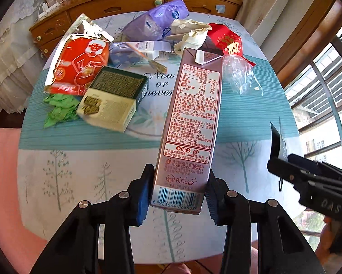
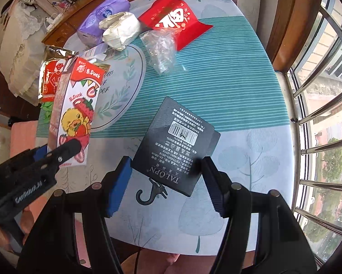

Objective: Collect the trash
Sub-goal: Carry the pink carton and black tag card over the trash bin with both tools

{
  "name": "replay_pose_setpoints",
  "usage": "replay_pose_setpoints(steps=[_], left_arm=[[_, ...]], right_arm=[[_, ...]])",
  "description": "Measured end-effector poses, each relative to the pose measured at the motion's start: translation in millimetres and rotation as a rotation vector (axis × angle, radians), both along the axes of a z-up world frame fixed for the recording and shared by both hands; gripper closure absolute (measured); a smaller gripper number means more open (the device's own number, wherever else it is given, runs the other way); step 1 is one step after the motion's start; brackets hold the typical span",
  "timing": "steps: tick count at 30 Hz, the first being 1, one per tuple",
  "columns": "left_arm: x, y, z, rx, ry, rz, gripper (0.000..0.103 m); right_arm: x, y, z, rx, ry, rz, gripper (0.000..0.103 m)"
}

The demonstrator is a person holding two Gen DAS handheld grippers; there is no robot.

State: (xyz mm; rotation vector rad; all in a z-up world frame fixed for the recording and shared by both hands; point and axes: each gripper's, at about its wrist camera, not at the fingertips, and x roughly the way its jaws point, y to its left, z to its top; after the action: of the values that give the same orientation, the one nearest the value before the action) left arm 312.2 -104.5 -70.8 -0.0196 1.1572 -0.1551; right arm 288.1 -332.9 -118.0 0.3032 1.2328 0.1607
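My left gripper point(image 1: 178, 190) is shut on a B.Duck strawberry drink carton point(image 1: 189, 123) and holds it above the table; the carton also shows in the right wrist view point(image 2: 74, 111). My right gripper point(image 2: 166, 180) is shut on a flat black TALOPN package point(image 2: 175, 143) with a plastic hook, held above the table near its front edge; its edge shows in the left wrist view point(image 1: 277, 143). The left gripper's body shows at the lower left of the right wrist view point(image 2: 34, 173).
On the round table point(image 1: 84, 159) lie an orange foil bag point(image 1: 79, 66), a green-and-cream box point(image 1: 113, 98), green scraps point(image 1: 59, 109), a purple tissue pack point(image 1: 159, 20), a white crumpled wrapper point(image 2: 120, 29), a red envelope point(image 2: 173, 20) and clear plastic point(image 2: 160, 50). Window bars point(image 2: 326, 114) stand at right.
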Motion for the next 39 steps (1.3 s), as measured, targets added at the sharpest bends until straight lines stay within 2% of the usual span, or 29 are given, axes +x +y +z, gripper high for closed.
replay_pose_setpoints(steps=[5, 11, 16, 19, 23, 26, 30, 35, 39], left_arm=[[-78, 41, 11, -0.020, -0.018, 0.012, 0.062], [-178, 90, 9, -0.056, -0.034, 0.045, 0.062], [-257, 125, -14, -0.083, -0.021, 0.074, 0.062], [-298, 137, -38, -0.094, 0.009, 0.087, 0.062], [-343, 144, -72, -0.101, 0.063, 0.085, 0.062], [-361, 145, -102, -0.086, 0.124, 0.079, 0.062], [-375, 148, -161, -0.102, 0.220, 0.097, 0.062], [-367, 144, -251, -0.117, 0.275, 0.131, 0.061], [-358, 142, -319, -0.109, 0.264, 0.147, 0.061]], right_arm=[[-36, 27, 15, -0.005, -0.031, 0.030, 0.043], [-108, 82, 23, -0.004, -0.051, 0.073, 0.043], [-185, 136, 17, -0.036, -0.061, 0.139, 0.043], [-227, 160, 0, -0.058, -0.057, 0.194, 0.043], [-271, 182, -34, -0.068, 0.002, 0.239, 0.043], [-292, 193, -60, -0.074, 0.057, 0.265, 0.043], [-307, 203, -103, -0.084, 0.129, 0.306, 0.043], [-302, 203, -189, -0.071, 0.219, 0.314, 0.043], [-289, 197, -272, -0.064, 0.269, 0.305, 0.042]])
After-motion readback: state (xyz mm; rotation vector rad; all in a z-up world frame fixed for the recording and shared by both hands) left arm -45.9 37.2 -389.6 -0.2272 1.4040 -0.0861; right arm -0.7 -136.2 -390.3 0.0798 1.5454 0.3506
